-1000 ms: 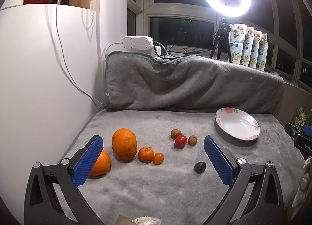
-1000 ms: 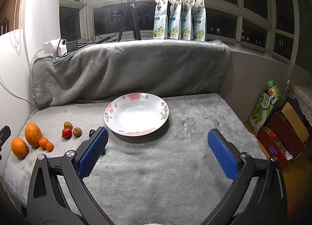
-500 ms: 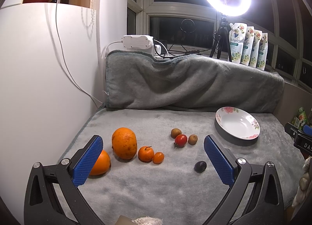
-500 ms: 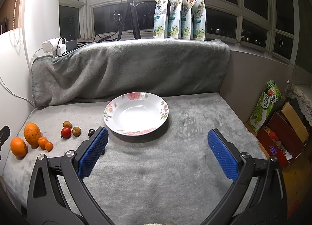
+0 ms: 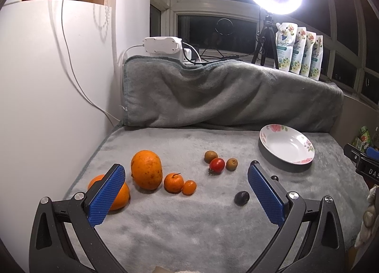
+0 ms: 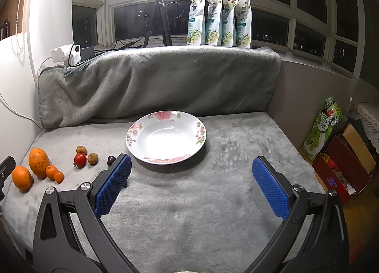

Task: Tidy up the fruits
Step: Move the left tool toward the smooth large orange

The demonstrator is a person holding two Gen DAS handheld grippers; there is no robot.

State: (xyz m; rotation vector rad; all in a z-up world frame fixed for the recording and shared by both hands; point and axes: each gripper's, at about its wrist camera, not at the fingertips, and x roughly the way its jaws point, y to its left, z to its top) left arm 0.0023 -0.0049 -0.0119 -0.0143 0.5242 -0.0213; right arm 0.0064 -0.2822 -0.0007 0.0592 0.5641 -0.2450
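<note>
Hovering: both tools above the grey blanket [image 6: 189,202], nothing picked yet
L claw: left gripper [image 5: 187,196] spread wide, empty; aimed at the fruit row
R claw: right gripper [image 6: 191,185] spread wide, empty; faces the plate [image 6: 165,137]
Change vs 1 s ago: slight only; R view has the fruits a bit nearer centre; L view approx same; no fruit moved
Fruit: big orange [image 5: 146,169], round orange [image 5: 118,193] part-hidden by L pad, mandarin [image 5: 173,182], kumquat [image 5: 189,187], tomato [image 5: 216,164] betw. 2 brown fruits, dark fruit [image 5: 241,198] apart
Plate: bare, well right of fruit
Meaning: prob. still start of task; all fruit left to sort
</note>
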